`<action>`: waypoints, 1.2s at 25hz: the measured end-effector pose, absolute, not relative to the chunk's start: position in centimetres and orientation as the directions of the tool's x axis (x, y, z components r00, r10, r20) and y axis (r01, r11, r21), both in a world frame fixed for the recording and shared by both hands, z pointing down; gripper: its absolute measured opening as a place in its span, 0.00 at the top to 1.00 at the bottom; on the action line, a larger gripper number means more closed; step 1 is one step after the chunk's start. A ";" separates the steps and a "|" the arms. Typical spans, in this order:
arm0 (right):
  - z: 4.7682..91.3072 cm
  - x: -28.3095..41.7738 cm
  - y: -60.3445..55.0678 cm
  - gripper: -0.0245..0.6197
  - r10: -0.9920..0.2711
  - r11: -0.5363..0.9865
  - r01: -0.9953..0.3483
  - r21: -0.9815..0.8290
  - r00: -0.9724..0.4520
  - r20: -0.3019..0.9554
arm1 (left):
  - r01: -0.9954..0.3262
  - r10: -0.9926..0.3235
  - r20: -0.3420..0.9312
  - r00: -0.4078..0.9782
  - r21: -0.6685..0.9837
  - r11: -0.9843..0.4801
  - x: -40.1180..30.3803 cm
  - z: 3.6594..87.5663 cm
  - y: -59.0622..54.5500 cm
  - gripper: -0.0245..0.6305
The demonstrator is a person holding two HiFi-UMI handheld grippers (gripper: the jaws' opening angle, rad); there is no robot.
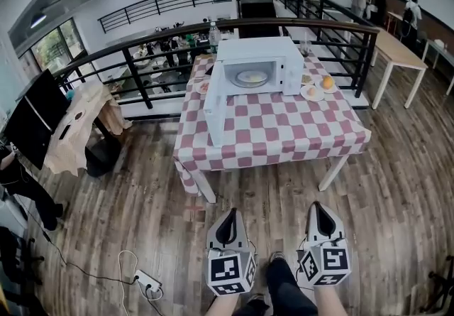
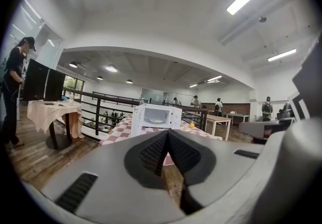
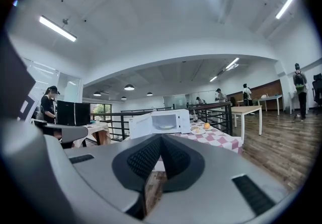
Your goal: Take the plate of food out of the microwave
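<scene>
Left gripper view: the left gripper (image 2: 167, 132) has its two dark ribbed jaws closed tip to tip, with nothing between them. In the right gripper view the right gripper (image 3: 161, 137) looks the same, jaws together and empty. Both point across the wooden floor (image 1: 142, 201) at the microwave (image 1: 252, 69), and both are well apart from it.

In the head view the two grippers sit side by side, low in the frame on the near side of the microwave. Each carries a marker cube (image 1: 230, 272) printed with black-and-white square codes. These codes are the only print that shows clearly, and they contain no letters.

The white microwave stands on a table (image 1: 284, 133) covered with a red-and-white checked cloth. Its door (image 1: 215, 105) is swung open to its left. The plate of food (image 1: 251, 79) lies inside the lit cavity, with something pale on it. Any lettering on the microwave is too small to read.

Just right of the microwave is a small plate (image 1: 312, 94), with an orange fruit (image 1: 327, 83) beside it. Behind the microwave stands a clear bottle (image 1: 214, 36) against a black railing (image 1: 156, 59). Far left of the microwave is a dark monitor (image 1: 35, 119) on a draped table (image 1: 81, 126). A white power strip (image 1: 147, 282) lies on the floor to the microwave's near left.
</scene>
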State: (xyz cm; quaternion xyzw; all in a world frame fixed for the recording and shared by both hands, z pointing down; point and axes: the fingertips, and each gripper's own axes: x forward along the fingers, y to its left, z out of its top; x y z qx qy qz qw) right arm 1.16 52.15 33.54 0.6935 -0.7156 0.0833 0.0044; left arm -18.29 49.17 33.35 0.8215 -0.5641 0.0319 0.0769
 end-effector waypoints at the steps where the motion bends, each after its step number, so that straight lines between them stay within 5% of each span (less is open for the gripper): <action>1: 33.5 1.5 51.1 0.98 -0.992 0.030 -0.993 -0.110 -0.043 0.120 | -0.933 -0.923 0.136 0.359 0.091 -0.349 -17.9 33.3 48.2 0.95; 30: 34.2 11.4 28.1 0.98 -0.978 0.155 -0.979 -0.136 -0.172 0.121 | -0.973 -0.963 0.152 0.224 0.086 -0.213 -9.0 33.9 27.6 0.95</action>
